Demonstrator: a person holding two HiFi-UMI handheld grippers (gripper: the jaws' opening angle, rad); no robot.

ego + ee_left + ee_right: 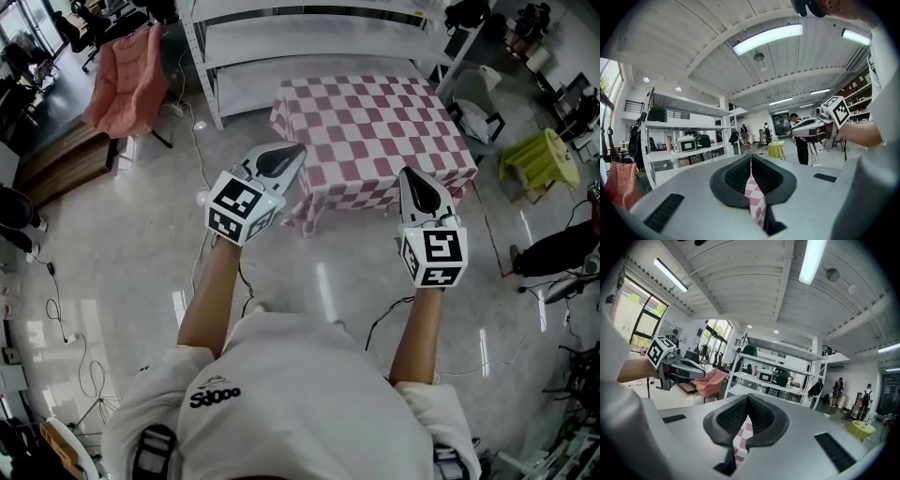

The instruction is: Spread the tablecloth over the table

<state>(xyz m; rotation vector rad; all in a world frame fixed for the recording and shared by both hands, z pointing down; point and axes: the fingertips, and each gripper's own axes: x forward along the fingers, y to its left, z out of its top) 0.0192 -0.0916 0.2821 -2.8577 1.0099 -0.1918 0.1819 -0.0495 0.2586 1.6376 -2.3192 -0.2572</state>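
In front of you, the pink checked tablecloth (375, 127) lies draped over the table, which it hides. Your left gripper (298, 150) has its fingers (733, 176) clenched on the cloth near its left corner. Your right gripper (405, 173) pinches the near edge.

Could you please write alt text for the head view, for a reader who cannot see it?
Seen from above, a person holds the left gripper and the right gripper shut on the near edge of a pink-and-white checked tablecloth that hides its table. Around it are a floor, a white shelf rack and a pink chair.
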